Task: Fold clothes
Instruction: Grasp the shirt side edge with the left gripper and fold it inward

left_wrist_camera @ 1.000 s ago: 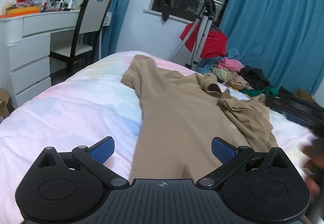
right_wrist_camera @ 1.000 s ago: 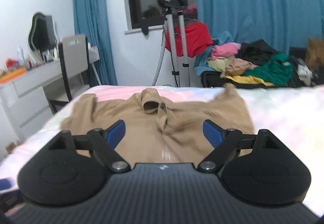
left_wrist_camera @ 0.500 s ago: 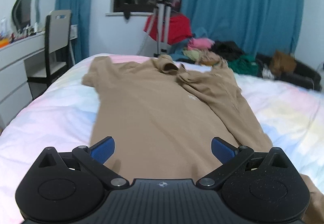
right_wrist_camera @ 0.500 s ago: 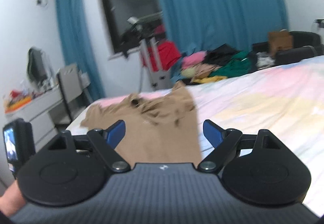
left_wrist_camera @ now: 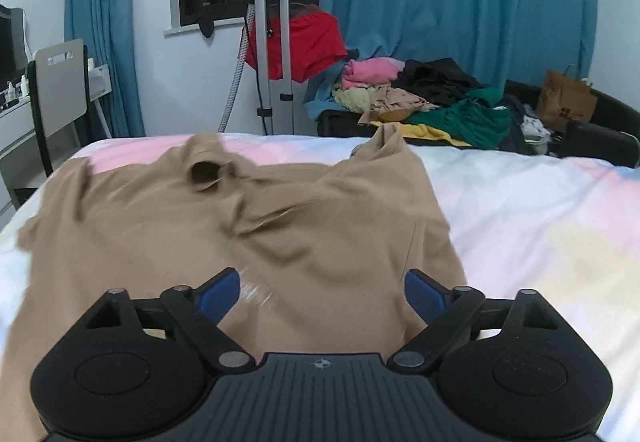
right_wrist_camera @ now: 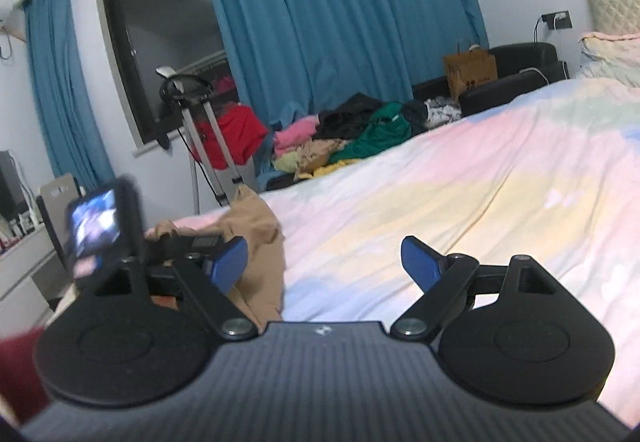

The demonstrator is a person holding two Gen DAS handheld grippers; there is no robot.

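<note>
So the tan shirt (left_wrist_camera: 224,238) is lying spread out on the pastel bedspread (left_wrist_camera: 540,226), collar toward the window end, and it's still pretty rumpled around the neck and the right shoulder, where the fabric is bunching up into a peak. The left gripper (left_wrist_camera: 322,292) is hovering low over the shirt's lower half with its jaws wide apart, though they've just been closing in a bit, and nothing's pinched between them yet, the cloth is just sitting underneath. The right gripper (right_wrist_camera: 324,262) is off by the shirt's right edge, fingers spread too, mostly looking at bare bed, gripping nothing. If I were doing this, I'd say the step in hand is getting a grab on the hem corners. I'd be going for one corner per gripper, pinching only the edge so I'm not scooping up bedspread too, then pulling gently to flatten that wrinkly shoulder before any fold. Thin jersey like this is probably slipping easily, so a firm bite matters.
</note>
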